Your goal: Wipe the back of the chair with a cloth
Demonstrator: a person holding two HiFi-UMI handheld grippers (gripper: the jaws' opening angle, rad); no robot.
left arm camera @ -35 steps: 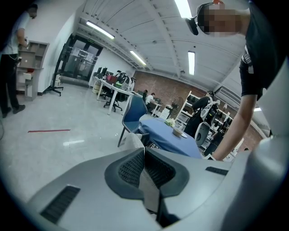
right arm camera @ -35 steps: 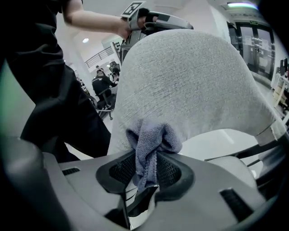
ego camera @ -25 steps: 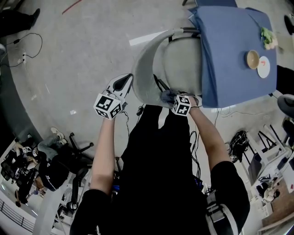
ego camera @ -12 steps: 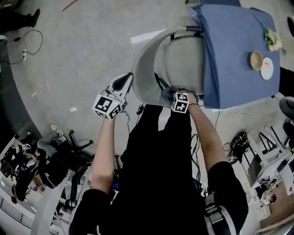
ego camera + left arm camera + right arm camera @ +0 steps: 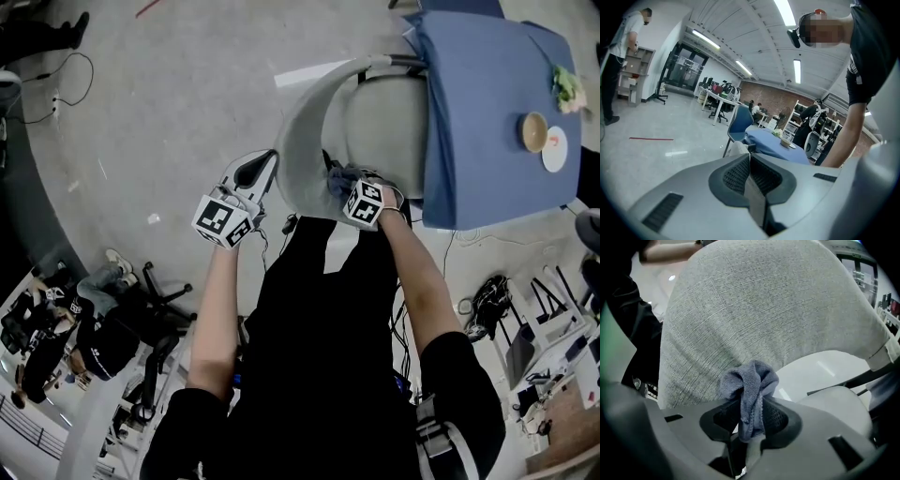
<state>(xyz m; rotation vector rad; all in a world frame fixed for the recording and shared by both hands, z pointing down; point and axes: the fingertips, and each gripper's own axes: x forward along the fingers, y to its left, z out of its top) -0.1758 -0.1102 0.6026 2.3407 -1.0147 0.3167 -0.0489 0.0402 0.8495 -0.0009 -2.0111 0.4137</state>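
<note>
One chair, one grey-blue cloth, two grippers; beyond them one blue-covered table bearing one bowl and one plate. Both forearms reach forward from the body. The right gripper has its jaws clamped on the bunched cloth, close against the chair's grey back; the left gripper hangs just beside the back's outer edge, jaws pressed together on nothing.

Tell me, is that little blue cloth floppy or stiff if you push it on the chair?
Probably floppy: the cloth bunches and droops in folds where the right gripper pinches it. It looks light, since that small pinch holds it up. Pushed on the chair back, it would likely squash flat rather than slide.
</note>
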